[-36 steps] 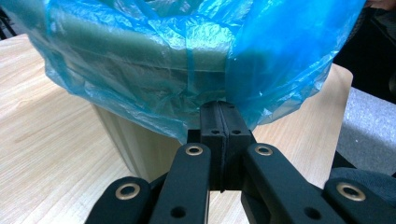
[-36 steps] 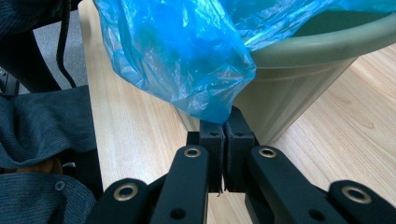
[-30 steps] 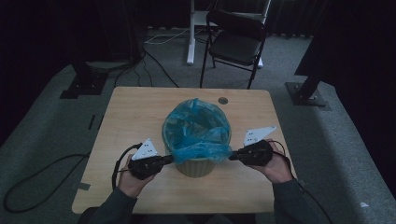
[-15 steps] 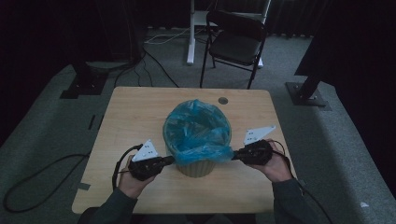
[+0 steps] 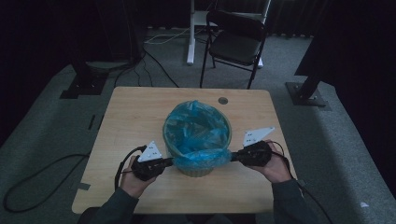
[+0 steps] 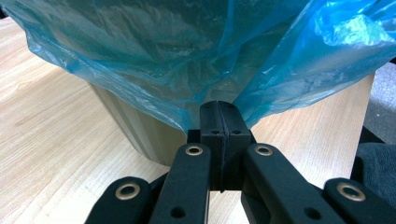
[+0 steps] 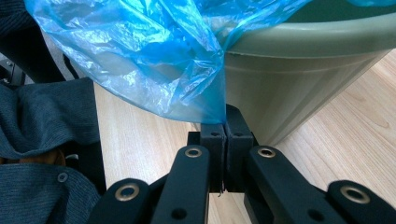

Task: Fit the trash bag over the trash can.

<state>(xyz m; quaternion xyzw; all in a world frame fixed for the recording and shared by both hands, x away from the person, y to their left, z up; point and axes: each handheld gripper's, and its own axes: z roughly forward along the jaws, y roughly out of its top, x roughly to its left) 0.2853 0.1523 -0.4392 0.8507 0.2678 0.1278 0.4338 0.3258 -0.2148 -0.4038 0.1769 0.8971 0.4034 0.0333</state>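
High view: thin blue plastic liner bag sat draped over the round green plastic bin mid-table, both grippers at its near hem.
Left gripper view: left gripper clenched on hem, to tug it down.
Right gripper view: right gripper likewise pinched film beside the bin wall.

Dim room; grey carpet; black chair
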